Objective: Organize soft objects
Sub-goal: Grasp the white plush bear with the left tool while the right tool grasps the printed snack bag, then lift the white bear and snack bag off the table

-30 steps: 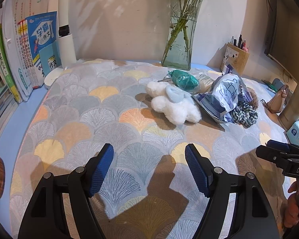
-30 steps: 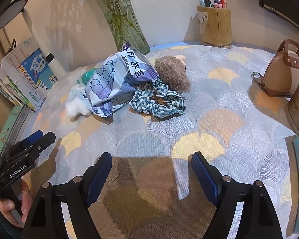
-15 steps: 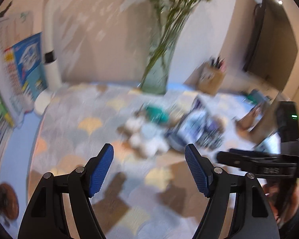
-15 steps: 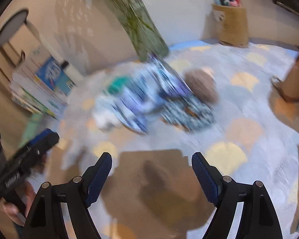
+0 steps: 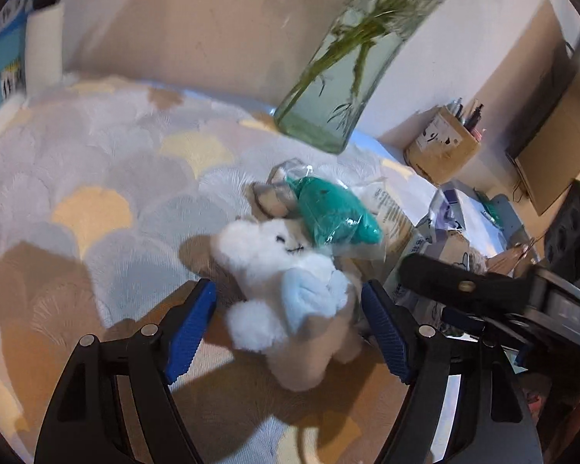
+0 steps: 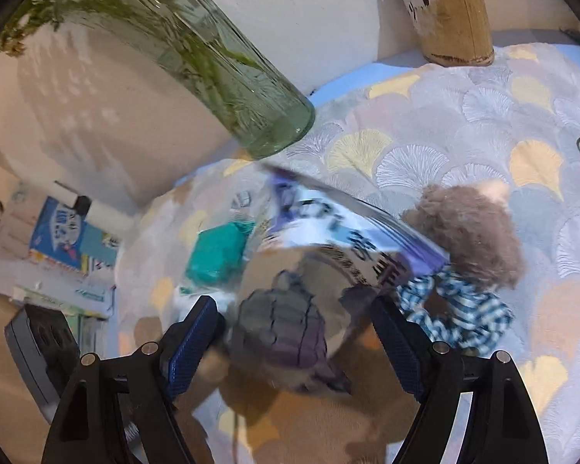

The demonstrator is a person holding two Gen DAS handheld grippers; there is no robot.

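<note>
Between the spread pads of the left tongs (image 5: pixel 288 326) lies the white plush toy (image 5: pixel 286 294) on the patterned bench cloth (image 5: pixel 108 178); no pad touches it, w/ a gap each side. Just beyond it, further from the tongs, sits a teal soft item in clear wrap (image 5: pixel 330 212), and past that a glass vase (image 5: pixel 336 81) w/ green stems. Right tongs show at the right edge of the left view, approx level w/ the toy.

Right tongs (image 6: pixel 295 338) are spread too, w/ the printed plastic bag (image 6: pixel 340 239) in the gap btwn pads; contact can't be told, picture is blurred. To the right of that bag lie a checked scrunchie (image 6: pixel 458 311) and, beyond it, a brown fuzzy plush (image 6: pixel 471 236). Teal item shows ahead-left.
</note>
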